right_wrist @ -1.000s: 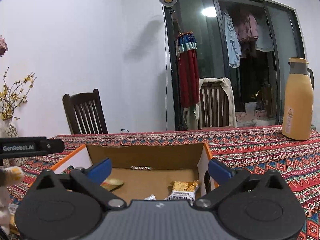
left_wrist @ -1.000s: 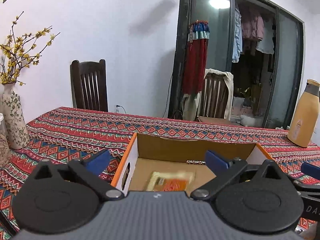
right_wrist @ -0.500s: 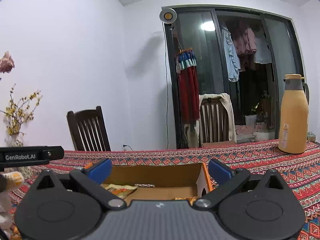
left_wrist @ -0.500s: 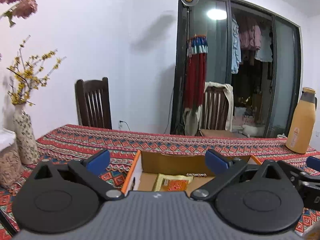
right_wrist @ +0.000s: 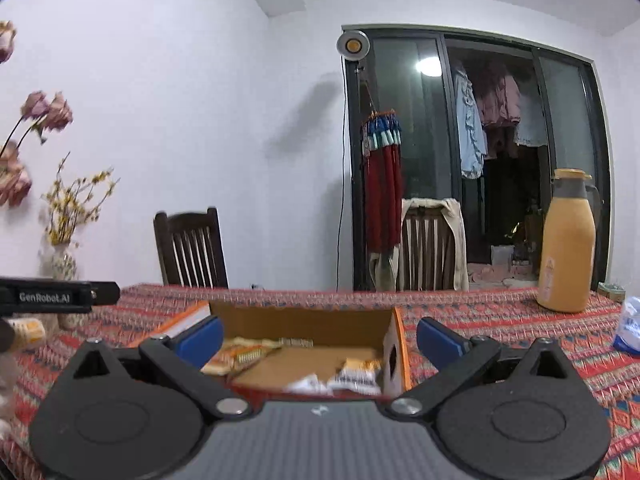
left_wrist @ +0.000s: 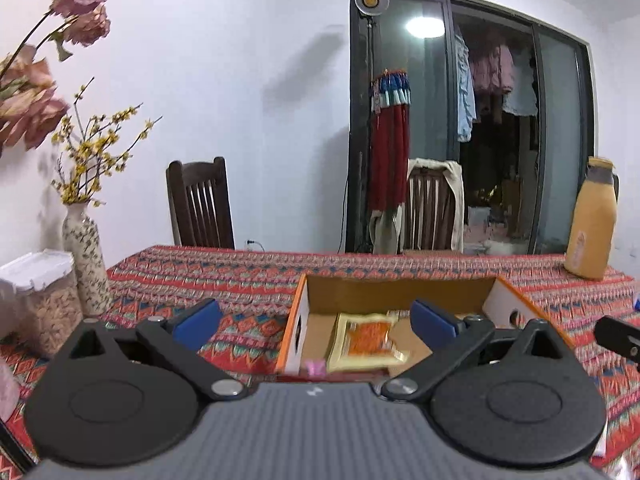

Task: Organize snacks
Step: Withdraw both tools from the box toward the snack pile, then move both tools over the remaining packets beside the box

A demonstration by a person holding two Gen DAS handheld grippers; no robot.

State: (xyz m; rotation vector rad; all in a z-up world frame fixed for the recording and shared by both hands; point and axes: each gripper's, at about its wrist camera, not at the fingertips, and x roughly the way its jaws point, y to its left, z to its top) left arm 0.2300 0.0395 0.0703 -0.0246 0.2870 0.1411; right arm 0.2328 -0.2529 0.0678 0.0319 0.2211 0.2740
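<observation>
An open cardboard box [left_wrist: 400, 294] with orange edges sits on the patterned tablecloth, seen again as the box [right_wrist: 304, 322] in the right wrist view. Inside lies a yellow-and-orange snack packet [left_wrist: 366, 340] and a small pink packet [left_wrist: 316, 367]. The right wrist view shows a pale striped packet [right_wrist: 236, 356] and white-and-orange wrapped snacks [right_wrist: 356, 376] in the box. My left gripper [left_wrist: 316, 320] is open and empty, held above the box's near left side. My right gripper [right_wrist: 320, 338] is open and empty, just in front of the box.
A tan thermos [right_wrist: 566, 244] stands at the far right, with a blue-and-white bag [right_wrist: 630, 326] beside it. A patterned vase [left_wrist: 86, 256] and a lidded jar [left_wrist: 38, 296] stand at the left. Two wooden chairs [left_wrist: 200, 204] are behind the table.
Both grippers have drawn back from the box and risen, so the box looks smaller and farther. Both stay open and empty.
</observation>
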